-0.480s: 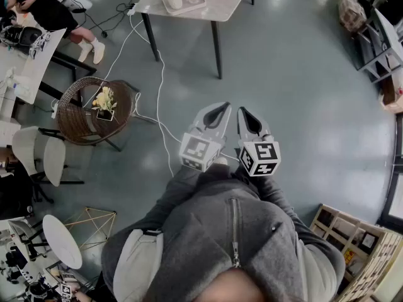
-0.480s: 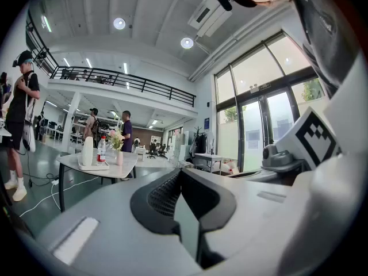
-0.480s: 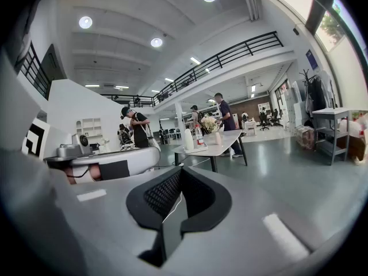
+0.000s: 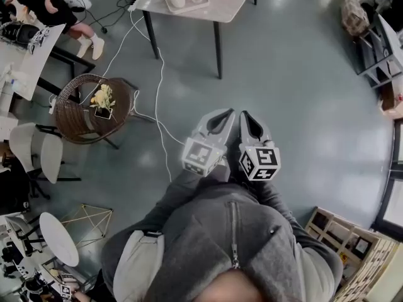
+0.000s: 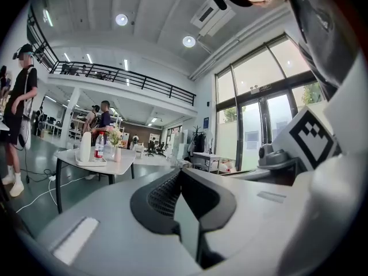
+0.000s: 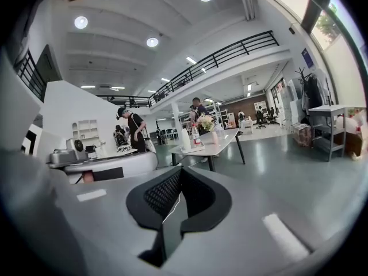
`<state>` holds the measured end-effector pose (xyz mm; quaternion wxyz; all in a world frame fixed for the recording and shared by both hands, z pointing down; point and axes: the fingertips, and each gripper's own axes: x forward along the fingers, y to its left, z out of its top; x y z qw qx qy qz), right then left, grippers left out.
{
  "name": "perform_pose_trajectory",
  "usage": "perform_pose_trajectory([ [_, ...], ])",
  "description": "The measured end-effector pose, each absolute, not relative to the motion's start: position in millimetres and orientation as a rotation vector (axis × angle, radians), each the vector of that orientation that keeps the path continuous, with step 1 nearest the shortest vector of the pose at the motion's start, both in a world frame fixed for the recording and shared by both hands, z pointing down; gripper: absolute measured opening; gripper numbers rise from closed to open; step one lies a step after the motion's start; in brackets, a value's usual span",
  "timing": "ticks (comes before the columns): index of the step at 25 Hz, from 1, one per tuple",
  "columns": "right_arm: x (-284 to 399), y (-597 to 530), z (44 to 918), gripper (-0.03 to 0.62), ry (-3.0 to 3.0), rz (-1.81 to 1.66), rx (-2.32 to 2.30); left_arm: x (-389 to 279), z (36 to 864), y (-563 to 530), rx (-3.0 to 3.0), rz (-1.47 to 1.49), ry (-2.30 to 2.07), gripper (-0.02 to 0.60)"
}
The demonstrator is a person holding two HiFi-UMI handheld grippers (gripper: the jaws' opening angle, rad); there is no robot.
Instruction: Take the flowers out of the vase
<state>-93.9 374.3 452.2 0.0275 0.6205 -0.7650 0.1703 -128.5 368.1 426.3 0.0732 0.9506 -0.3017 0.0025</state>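
Both tongs are shut and empty. The left tongs (image 4: 220, 116) and right tongs (image 4: 247, 117) are held side by side, nearly touching, in front of a person's grey jacket (image 4: 230, 244) and over bare floor (image 4: 302, 106). Each gripper view shows its black pads pressed together with nothing between them.

The flowers (image 6: 205, 121), a pale bunch, stand upright in a small pink vase (image 6: 214, 137) on a light worktop (image 6: 223, 141), well apart from both tongs across the floor ahead. Just beside the vase sits a tray (image 6: 192, 148) carrying a white bottle (image 6: 186, 138) and a water bottle (image 6: 196, 135) with a red label. In the head view the worktop lies at the top edge of the frame, where the vase is cut off.

A white cable (image 4: 158, 93) runs over the floor from under the worktop toward the person. Off to the left, a wicker stand (image 4: 75, 121) holds a second, yellow bunch (image 4: 102, 97). A bystander in black (image 6: 135, 132) stands left of the worktop in the right gripper view, near other desks.
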Motion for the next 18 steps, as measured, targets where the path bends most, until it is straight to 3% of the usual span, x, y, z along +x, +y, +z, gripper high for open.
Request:
perform_pose_trajectory([
  [18, -48.0, 261.2, 440.0, 0.003, -2.398, 0.493, 1.883, -79.4, 423.4, 262.7, 2.868, 0.039, -0.940, 0.009],
])
